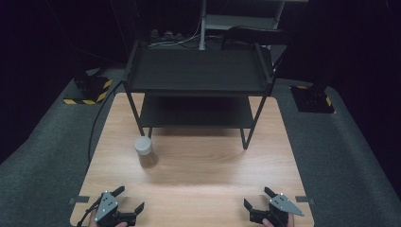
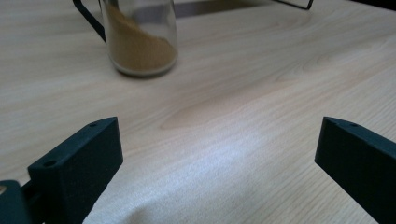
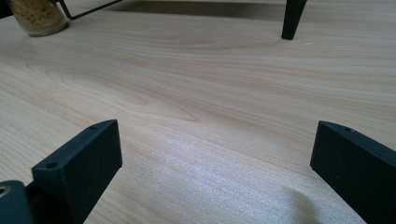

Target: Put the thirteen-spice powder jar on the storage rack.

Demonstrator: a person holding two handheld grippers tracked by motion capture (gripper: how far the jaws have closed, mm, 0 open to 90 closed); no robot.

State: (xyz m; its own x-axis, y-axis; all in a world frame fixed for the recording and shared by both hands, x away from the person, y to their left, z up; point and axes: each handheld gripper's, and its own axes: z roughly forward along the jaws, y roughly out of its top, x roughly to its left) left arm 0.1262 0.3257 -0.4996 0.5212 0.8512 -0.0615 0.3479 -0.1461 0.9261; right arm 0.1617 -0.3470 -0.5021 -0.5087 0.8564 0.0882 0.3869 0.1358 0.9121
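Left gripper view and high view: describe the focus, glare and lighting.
Left gripper view: the black jaws are soft, the clear glass jar of brown powder fairly sharp, with a pale sheen on the light wooden table. High view: dim, surroundings nearly black.

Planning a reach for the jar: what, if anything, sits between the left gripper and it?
Nothing visible. Bare wooden table lies between the open left gripper and the jar; the black shelf stands behind the jar.
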